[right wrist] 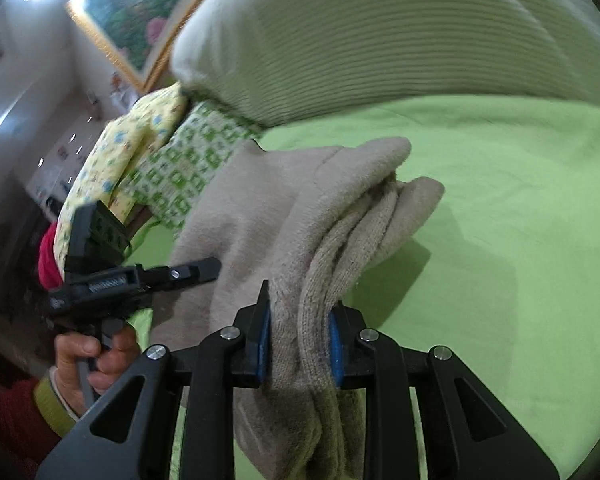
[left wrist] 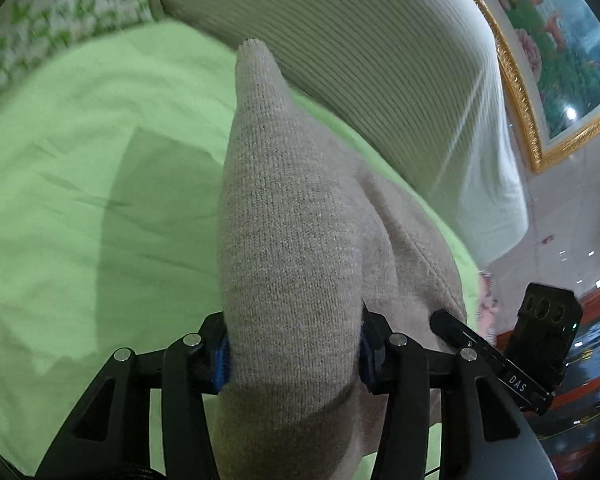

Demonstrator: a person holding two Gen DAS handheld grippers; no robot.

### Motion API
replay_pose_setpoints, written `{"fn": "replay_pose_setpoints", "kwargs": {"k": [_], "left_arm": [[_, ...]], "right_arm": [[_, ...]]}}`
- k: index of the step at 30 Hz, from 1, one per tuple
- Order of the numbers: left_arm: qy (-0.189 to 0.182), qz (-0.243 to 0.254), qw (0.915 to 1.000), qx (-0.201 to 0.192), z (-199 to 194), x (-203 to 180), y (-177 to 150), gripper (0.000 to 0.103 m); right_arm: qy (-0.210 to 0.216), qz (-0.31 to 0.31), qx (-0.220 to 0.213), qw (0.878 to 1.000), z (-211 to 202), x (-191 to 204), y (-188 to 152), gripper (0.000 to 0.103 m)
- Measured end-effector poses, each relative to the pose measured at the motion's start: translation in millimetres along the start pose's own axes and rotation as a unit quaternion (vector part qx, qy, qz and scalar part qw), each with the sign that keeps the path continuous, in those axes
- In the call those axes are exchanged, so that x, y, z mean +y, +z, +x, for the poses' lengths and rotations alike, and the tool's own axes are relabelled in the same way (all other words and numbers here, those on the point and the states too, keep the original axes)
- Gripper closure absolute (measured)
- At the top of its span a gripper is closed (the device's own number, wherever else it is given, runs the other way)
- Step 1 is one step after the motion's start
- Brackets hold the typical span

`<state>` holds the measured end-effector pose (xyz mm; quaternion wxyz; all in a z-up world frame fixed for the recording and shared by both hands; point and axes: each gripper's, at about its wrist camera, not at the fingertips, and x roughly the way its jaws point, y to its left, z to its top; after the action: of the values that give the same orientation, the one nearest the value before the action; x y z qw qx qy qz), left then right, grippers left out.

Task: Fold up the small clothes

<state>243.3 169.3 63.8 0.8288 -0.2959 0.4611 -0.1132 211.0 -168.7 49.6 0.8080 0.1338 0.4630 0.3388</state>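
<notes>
Beige knit garment (left wrist: 292, 240) between hand-held grippers

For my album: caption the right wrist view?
Right hand-held gripper pinching a bunched beige knit garment above a green sheet.

Both cams mounted right behind the fingers, looking forward along them, super close to the beige knit (left wrist: 292, 248) filling mid-frame. Shared: green sheet (left wrist: 80, 152), ribbed pillow (right wrist: 380, 40), framed picture (left wrist: 548, 40). Right view also catching the left gripper (right wrist: 204, 268).
</notes>
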Motion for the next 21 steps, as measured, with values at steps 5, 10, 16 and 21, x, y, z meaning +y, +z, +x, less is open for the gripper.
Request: {"fn": "replay_pose_setpoints", "kwargs": {"k": [5,10,16,21], "left_arm": [[0.049,0.003,0.9985,0.023,-3.8,28.0,-19.5,0.054],[0.086,-0.008,0.9946,0.058,17.2,54.6,-40.9,0.049],[0.131,0.024,0.9894,0.056,8.4,54.1,-47.3,0.031],[0.166,0.052,0.9835,0.051,-4.8,42.9,-48.5,0.029]], "right_arm": [[-0.001,0.014,0.037,0.999,33.7,-2.5,-24.2,0.078],[-0.022,0.040,0.080,0.996,61.1,-21.1,-52.3,0.078],[-0.035,0.075,0.084,0.993,62.4,-39.2,-62.8,0.057],[-0.063,0.074,0.081,0.992,57.5,-34.7,-66.3,0.051]]}}
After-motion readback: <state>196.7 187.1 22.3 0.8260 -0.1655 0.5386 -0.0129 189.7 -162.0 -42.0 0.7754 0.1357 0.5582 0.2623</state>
